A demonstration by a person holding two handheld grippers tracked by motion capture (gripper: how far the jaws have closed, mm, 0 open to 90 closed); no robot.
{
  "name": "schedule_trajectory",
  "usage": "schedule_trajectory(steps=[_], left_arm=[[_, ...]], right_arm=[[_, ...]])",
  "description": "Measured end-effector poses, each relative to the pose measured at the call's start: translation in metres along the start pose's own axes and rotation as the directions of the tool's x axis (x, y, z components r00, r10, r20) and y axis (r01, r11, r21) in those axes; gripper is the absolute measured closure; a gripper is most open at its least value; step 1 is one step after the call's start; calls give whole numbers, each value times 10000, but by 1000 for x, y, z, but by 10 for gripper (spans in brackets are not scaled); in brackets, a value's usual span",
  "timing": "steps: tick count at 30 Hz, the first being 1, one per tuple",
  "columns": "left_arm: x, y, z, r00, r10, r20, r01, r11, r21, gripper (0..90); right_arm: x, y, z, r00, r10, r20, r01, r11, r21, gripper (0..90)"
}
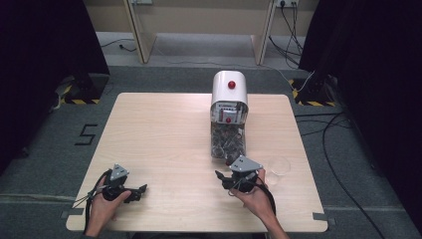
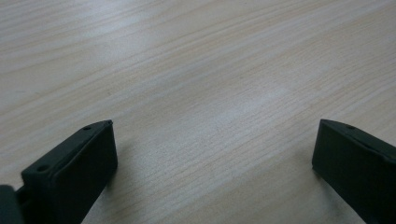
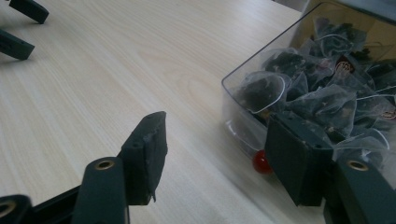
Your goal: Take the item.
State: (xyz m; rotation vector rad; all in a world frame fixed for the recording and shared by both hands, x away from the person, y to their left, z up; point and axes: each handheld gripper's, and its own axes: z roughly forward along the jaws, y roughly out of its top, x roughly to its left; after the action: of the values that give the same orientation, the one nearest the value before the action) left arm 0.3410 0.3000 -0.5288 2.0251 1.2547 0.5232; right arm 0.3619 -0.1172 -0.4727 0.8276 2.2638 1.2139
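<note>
High view: my right gripper hangs open just before the dispenser of tea bags. Left gripper rests open over bare table. Approach stage, I judge; next, reach the red knob.

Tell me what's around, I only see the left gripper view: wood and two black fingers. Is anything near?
Observer: Nothing between them. In the high view the left gripper sits open near the table's front left corner.
Operator: What's the other hand doing?
Observer: The right gripper is open beside a clear box full of tea bags.
Operator: Anything red?
Observer: A small red knob low on the box's front, close to the right gripper's fingers.
</note>
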Motion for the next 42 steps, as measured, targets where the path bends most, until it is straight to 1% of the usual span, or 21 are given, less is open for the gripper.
schedule_trajectory(steps=[3,4,6,10,13,16,18,19,22,25,28,34,36,37,39,41,42], left_arm=[[0,0,0,10000,0,-1,0,10000,0,0],[0,0,0,10000,1,-1,-1,10000,2,0],[0,0,0,10000,-2,-1,2,10000,0,0],[0,0,0,10000,-2,1,2,10000,1,0],[0,0,0,10000,-2,0,2,10000,1,0],[0,0,0,10000,1,-1,-1,10000,1,0],[0,0,0,10000,0,0,0,10000,1,0],[0,0,0,10000,1,-1,-1,10000,-1,0],[0,0,0,10000,0,-1,0,10000,0,0],[0,0,0,10000,1,-1,-1,10000,1,0],[0,0,0,10000,2,0,-2,10000,3,0],[0,0,0,10000,0,0,0,10000,0,0],[0,0,0,10000,1,-1,-1,10000,2,0],[0,0,0,10000,3,0,-3,10000,3,0],[0,0,0,10000,2,-1,-2,10000,1,0],[0,0,0,10000,1,0,-1,10000,2,0],[0,0,0,10000,1,0,-1,10000,2,0]], right_arm=[[-4,2,0,9998,81,156,-80,9999,-66,414],[-7,7,-1,9997,128,230,-123,9997,-218,424],[-9,12,0,9994,111,343,-101,9995,-314,429],[-13,21,3,9990,74,449,-60,9995,-308,444],[-17,24,5,9987,153,490,-137,9993,-336,464],[-21,25,11,9984,197,536,-184,9996,-229,476],[-22,25,15,9987,212,466,-202,9996,-218,488],[-22,26,17,9987,205,456,-196,9996,-200,490],[-23,28,21,9981,112,614,-102,9998,-166,500],[-24,31,24,9978,171,645,-160,9997,-171,512],[-22,32,28,9980,109,622,-105,9999,-80,519],[-22,29,42,9979,77,643,-86,9999,130,558],[-22,28,45,9966,26,819,-31,10000,64,574],[-23,27,46,9963,31,855,-42,9999,123,576],[-25,26,49,9963,114,854,-133,9997,219,584],[-25,25,51,9963,96,858,-119,9996,270,589],[-26,23,52,9964,184,829,-211,9993,316,623]])
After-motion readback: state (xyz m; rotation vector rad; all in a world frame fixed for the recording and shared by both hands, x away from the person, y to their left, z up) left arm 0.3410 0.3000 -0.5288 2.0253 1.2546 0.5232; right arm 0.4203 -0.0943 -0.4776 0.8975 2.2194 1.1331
